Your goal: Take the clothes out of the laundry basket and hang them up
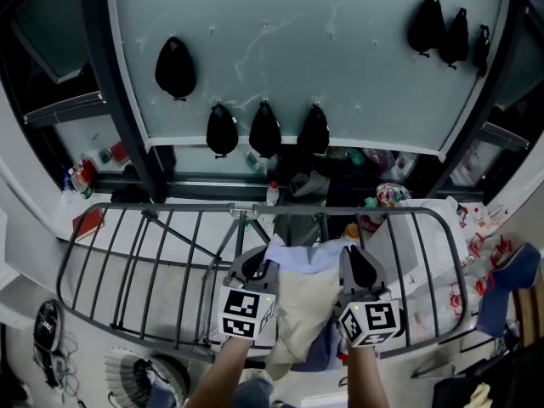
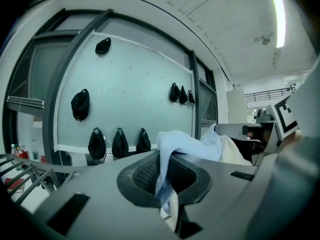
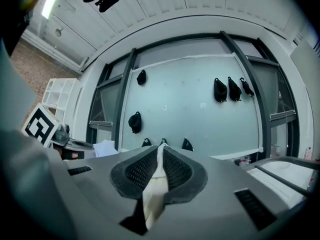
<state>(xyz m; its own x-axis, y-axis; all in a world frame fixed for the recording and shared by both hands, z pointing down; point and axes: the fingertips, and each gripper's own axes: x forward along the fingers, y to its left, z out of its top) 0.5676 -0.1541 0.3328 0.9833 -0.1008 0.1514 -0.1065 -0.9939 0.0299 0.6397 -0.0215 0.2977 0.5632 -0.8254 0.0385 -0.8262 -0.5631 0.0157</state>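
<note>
The soft pale-blue and cream piece of clothing (image 1: 308, 289) hangs in the air, just above the grey metal drying rack (image 1: 170, 206). The left tongs (image 1: 254, 268) pinch one top corner tight. The right tongs (image 1: 360, 269) pinch the other corner. Holding the two corners apart spreads the cloth out, probably so it can lie flat over a bar. Black bags (image 1: 175, 66) hang on the wall behind.

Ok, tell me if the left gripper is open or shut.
Shut on the cloth: in its own view the left gripper has pale blue fabric pinched between its jaws, with no gap showing.
</note>
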